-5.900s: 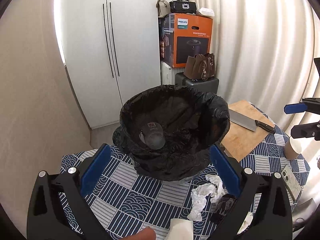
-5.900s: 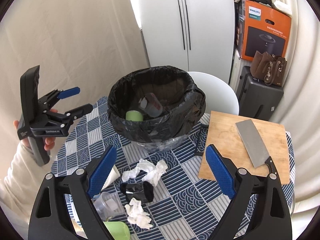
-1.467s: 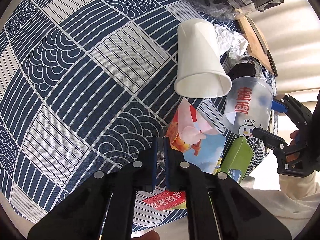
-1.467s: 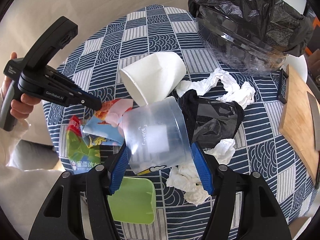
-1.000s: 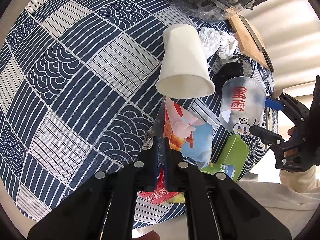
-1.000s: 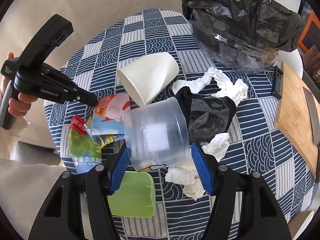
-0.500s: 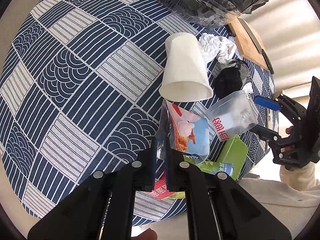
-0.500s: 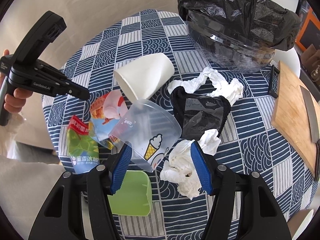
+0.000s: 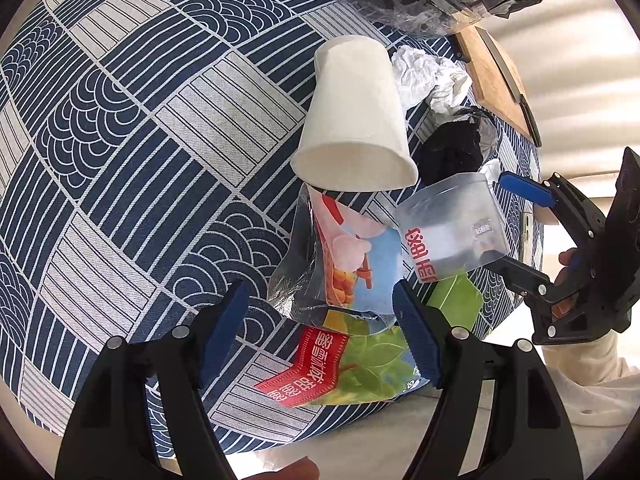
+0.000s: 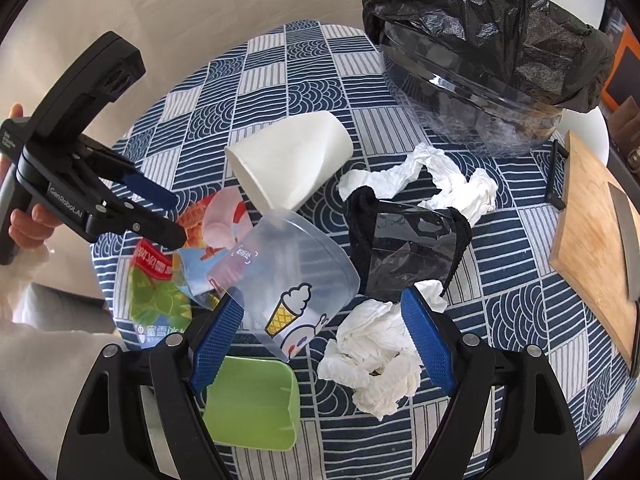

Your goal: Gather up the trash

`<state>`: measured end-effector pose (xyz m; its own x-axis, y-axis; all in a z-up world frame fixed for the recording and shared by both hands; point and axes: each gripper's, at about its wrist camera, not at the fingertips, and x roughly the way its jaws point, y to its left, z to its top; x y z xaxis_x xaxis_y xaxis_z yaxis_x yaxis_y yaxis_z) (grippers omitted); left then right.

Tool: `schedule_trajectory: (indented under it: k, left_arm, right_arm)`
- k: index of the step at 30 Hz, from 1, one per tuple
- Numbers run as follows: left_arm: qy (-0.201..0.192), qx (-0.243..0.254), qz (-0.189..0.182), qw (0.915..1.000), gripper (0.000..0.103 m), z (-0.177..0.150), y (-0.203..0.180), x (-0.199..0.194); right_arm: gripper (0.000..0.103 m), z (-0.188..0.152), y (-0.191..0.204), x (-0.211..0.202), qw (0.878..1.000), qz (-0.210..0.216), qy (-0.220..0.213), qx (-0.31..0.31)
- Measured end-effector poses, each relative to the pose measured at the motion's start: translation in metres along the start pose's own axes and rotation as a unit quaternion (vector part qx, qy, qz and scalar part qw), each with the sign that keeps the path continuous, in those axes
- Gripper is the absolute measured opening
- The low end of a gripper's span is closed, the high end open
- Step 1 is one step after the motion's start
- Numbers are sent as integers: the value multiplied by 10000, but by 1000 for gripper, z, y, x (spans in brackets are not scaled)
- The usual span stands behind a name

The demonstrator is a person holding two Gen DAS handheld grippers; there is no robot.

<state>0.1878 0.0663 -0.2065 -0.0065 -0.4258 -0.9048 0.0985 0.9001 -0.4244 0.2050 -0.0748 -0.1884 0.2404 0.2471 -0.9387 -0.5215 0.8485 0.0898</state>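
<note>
The trash lies in a loose heap near the edge of the round surface (image 10: 280,64), which is covered in a navy-and-white patterned cloth. A clear plastic cup (image 10: 294,280) printed with an ice-cream cone lies on its side, its wall just beside the left pad of the right tool (image 10: 322,338) — that tool's jaws are spread wide and grip nothing. A crumpled white tissue (image 10: 374,364) sits between its pads, and a green container (image 10: 254,398) lies just below the left one.

The left tool (image 9: 318,334) is also spread open, its pads on either side of a colourful snack wrapper (image 9: 352,264); whether they touch it cannot be told. A red-and-green packet (image 9: 340,368) lies under the wrapper at the surface's edge. Beyond the wrapper a white paper cup (image 9: 354,120) lies tipped over, mouth toward the packets.

Next to the plastic cup is a black bag (image 10: 404,248) with a glossy front, and past it another crumpled tissue (image 10: 436,180). Farther back stands the bin (image 10: 480,52), lined with a black bag. At the right edge lies a wooden cutting board (image 10: 588,232) carrying a cleaver (image 10: 628,236).
</note>
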Motion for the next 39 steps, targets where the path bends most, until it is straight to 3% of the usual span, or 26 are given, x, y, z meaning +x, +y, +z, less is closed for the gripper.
schedule_trajectory:
  k: [5,8,11,12,13,14,25,34,37,38,39]
  left_arm:
    - [81,92,-2,9999,70,8,-6,9]
    - [131,110,2,9999,45,14,-7,15]
    - [170,165,185,9995,16,17,-8,18]
    - [162,184,188,9995,6,18,-9,18]
    - [149,186,162,9996,6,19,-9,17]
    - [129,185,143,9996,6,20,-10,17]
    - [74,415,137,9990,3,12,-26,9]
    - [-252,697,296,9968,2,7,-39,-18]
    - [-130,672,237,9974,2,4,-38,-17]
    - [-95,639,243,9976,7,4,-38,-16]
    - [-80,596,281,9978,22,3,-36,-14]
  right_arm:
    - [76,6,1,9,9998,82,49,-166]
    - [75,8,0,15,9996,91,106,-264]
    - [48,9,-2,20,9994,147,102,-284]
    - [28,10,-3,21,9994,126,88,-303]
    - [11,10,-3,21,9994,79,80,-320]
    - [8,10,-4,22,9995,61,80,-305]
    - [2,-1,-23,2,9985,374,-311,260]
    - [2,-13,-37,-33,9927,563,-802,707]
    - [2,-17,-39,-40,9917,528,-884,775]
    - [2,-18,-39,-41,9915,514,-904,787]
    - [2,-19,-39,-43,9913,495,-924,796]
